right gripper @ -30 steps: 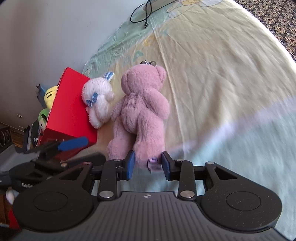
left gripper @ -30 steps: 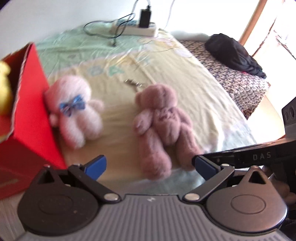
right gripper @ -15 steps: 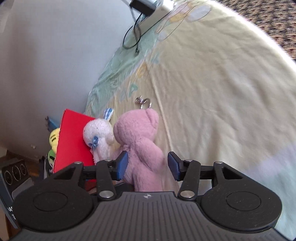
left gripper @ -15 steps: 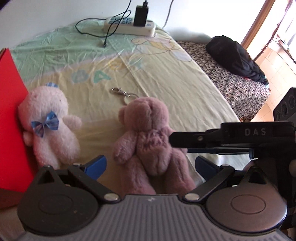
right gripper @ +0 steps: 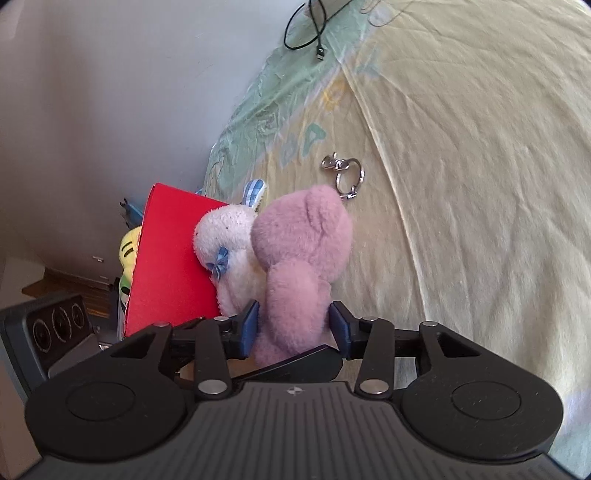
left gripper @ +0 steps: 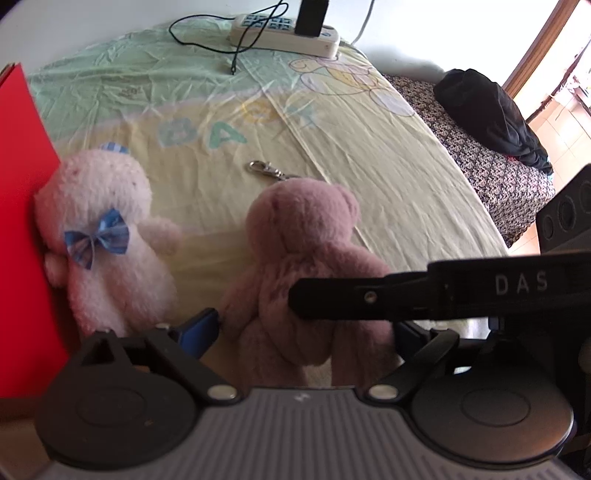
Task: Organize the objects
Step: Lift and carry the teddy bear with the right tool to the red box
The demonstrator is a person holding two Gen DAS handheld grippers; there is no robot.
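Bedroom setting: bed [left gripper: 369, 155] w/ pale yellow-green sheet, wall behind, power strip [left gripper: 284, 31] at far edge, dark bundle [left gripper: 491, 110] off to the side.

Stood a red box [right gripper: 170, 266] at the sheet's left edge, w/ a yellow plush [right gripper: 129, 247] already inside, judging by what peeked over the rim. So task partly done; two toys left out.

Lay against the box wall: white plush [left gripper: 107, 236] w/ blue bow, touching it, untouched by either tool.

Sat just beside that one: pink bear [right gripper: 299, 266], keyring [right gripper: 345, 175] trailing from its head onto the sheet.

Right gripper [right gripper: 293, 325]: pads pressed into the bear's body on both sides, so clamped on it.

Left gripper [left gripper: 303, 332]: spread wide, straddling the bear's legs, gripping nothing.

Remaining, prob.: lift bear into box, then white plush.
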